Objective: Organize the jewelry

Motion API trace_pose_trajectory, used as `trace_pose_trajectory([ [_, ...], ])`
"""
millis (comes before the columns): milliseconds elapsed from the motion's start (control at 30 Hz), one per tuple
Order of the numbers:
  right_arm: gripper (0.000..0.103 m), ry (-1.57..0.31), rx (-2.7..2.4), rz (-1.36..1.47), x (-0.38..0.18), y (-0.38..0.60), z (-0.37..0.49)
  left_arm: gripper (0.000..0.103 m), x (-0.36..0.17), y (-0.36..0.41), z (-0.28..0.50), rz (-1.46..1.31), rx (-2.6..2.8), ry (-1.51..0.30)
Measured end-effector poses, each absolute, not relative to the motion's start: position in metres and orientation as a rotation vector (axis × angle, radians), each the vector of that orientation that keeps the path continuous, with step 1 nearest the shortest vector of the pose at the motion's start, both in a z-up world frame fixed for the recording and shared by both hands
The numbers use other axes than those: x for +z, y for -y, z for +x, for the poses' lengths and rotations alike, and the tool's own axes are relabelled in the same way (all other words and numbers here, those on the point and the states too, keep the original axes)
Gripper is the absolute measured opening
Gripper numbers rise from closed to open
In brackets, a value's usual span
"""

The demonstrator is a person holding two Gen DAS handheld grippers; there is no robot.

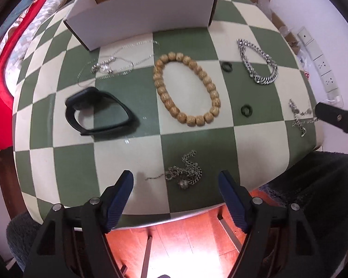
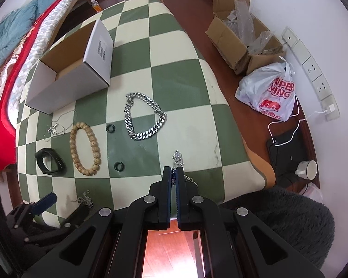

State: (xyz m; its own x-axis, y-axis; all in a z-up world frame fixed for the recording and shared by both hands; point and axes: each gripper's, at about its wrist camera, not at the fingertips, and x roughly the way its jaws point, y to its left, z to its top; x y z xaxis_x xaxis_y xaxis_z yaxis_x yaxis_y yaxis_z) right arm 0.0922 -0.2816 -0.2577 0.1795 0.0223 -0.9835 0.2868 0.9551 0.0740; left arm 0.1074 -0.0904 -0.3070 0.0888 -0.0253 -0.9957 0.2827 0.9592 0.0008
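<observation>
Right wrist view shows my right gripper (image 2: 173, 173) pressed together on the thin silver chain (image 2: 178, 158), pinching it near its middle; one end trails ahead of the fingertips on the checkered table (image 2: 174, 74), the rest curls off to the right of the fingers. My left gripper (image 1: 175, 180) is spread wide, holding nothing, with a second tangled chain (image 1: 185, 171) lying just ahead between its fingers. The open white box (image 2: 69, 69) sits far ahead and to the left of the right tool, beyond the wooden bead bracelet (image 2: 84, 148) and the heavy curb chain (image 2: 143, 118).

I judge the step to be lifting this chain toward the box. I would raise it straight up until both loose ends clear the surface, so nothing drags across the dark rings (image 2: 118, 166), then carry it high over the beads and release only once it is well inside the box walls.
</observation>
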Motion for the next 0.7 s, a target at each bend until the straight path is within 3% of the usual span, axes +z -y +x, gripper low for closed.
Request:
trace_pose_trajectory([
  [233, 0.003, -1.38, -0.206, 0.267, -0.26, 0.287, 0.094, 0.071, -0.316, 0.094, 0.103, 0.209, -0.225, -1.479],
  [333, 0.003, -1.382, -0.206, 0.266, -0.261, 0.287, 0.096, 0.044, -0.311, 0.095, 0.1, 0.203, -0.243, -1.453],
  [400, 0.003, -1.384, -0.208, 0.267, -0.262, 0.288, 0.096, 0.014, -0.307, 0.099, 0.099, 0.21, -0.251, -1.446],
  [433, 0.003, -1.385, -0.209, 0.268, -0.263, 0.288, 0.096, 0.009, -0.306, 0.101, 0.099, 0.213, -0.253, -1.446],
  [700, 0.003, -1.386, -0.207, 0.267, -0.264, 0.286, 0.095, 0.005, -0.31, 0.101, 0.096, 0.214, -0.255, -1.433],
])
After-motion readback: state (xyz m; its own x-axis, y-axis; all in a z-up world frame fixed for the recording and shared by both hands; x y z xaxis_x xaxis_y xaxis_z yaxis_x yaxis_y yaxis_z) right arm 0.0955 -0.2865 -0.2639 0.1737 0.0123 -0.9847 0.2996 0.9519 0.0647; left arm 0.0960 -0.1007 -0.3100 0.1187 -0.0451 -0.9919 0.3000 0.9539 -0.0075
